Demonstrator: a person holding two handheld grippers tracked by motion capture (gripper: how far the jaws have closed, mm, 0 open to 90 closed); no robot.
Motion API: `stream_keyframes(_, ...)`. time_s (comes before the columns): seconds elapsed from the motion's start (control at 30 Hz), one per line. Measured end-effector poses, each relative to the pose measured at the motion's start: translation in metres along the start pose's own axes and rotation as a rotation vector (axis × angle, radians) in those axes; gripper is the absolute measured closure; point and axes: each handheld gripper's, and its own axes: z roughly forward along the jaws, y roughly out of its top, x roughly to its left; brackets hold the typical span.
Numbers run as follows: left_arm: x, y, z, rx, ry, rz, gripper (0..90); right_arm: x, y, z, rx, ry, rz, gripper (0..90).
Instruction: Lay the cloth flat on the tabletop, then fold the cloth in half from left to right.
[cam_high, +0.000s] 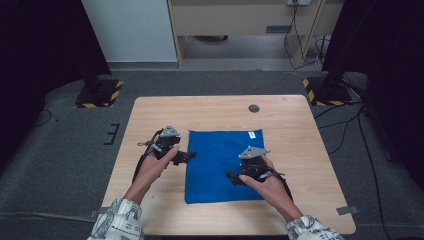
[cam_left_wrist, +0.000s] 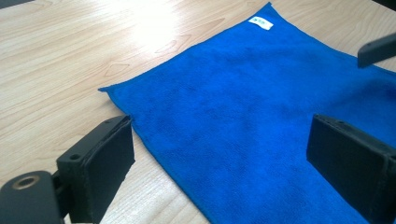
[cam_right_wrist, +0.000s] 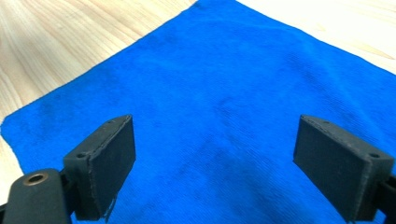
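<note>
Lying flat on the wooden table (cam_high: 150, 112), the blue microfibre cloth (cam_high: 225, 165) runs its longer axis near-to-far, with a small white label (cam_high: 252, 134) at its far right corner. The left gripper (cam_high: 186, 156) sits at the cloth's left edge, about halfway along it, pointing right across the fabric — in the left gripper view the cloth edge runs between its jaws, one pad over bare wood, the other over blue. Its jaws stand wide with nothing pinched. The right gripper (cam_high: 231, 176) hovers over the cloth's near right part, pointing left, jaws likewise wide and empty; from the right gripper view the cloth (cam_right_wrist: 224, 102) spreads out ahead of both pads.

Judging by this, the left gripper is the nearer to an edge it could pinch — the right one would first need to reach the right or near edge.
</note>
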Motion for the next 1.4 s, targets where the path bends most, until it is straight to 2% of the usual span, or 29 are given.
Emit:
stream_keyframes(0.2,0.003,0.002,-0.001,0.004,0.002,-0.010,7.1,0.009,0.004,0.004,-0.009,0.027,-0.004,14.7)
stream_keyframes(0.4,0.005,0.010,-0.001,-0.002,0.004,0.000,7.1,0.018,0.009,0.010,-0.005,0.051,-0.016,15.7)
stream_keyframes(0.63,0.013,0.020,0.003,-0.020,0.007,-0.016,7.8,0.040,0.018,0.017,-0.005,0.080,-0.065,20.2)
stream_keyframes(0.77,0.016,0.026,0.007,-0.012,0.009,-0.006,8.0,0.054,0.021,0.022,0.002,0.106,-0.091,20.8)
stream_keyframes(0.83,0.017,0.028,0.008,-0.024,0.010,-0.012,8.0,0.061,0.021,0.024,0.008,0.121,-0.104,20.8)
stream_keyframes(0.97,0.019,0.031,0.010,-0.017,0.007,-0.011,8.1,0.073,0.021,0.028,0.021,0.144,-0.131,20.8)
stream_keyframes(1.2,0.023,0.033,0.012,-0.009,0.006,-0.008,8.1,0.092,0.021,0.036,0.031,0.180,-0.153,20.3)
stream_keyframes(1.4,0.026,0.035,0.013,-0.018,0.003,-0.009,8.3,0.104,0.019,0.042,0.043,0.185,-0.165,17.1)
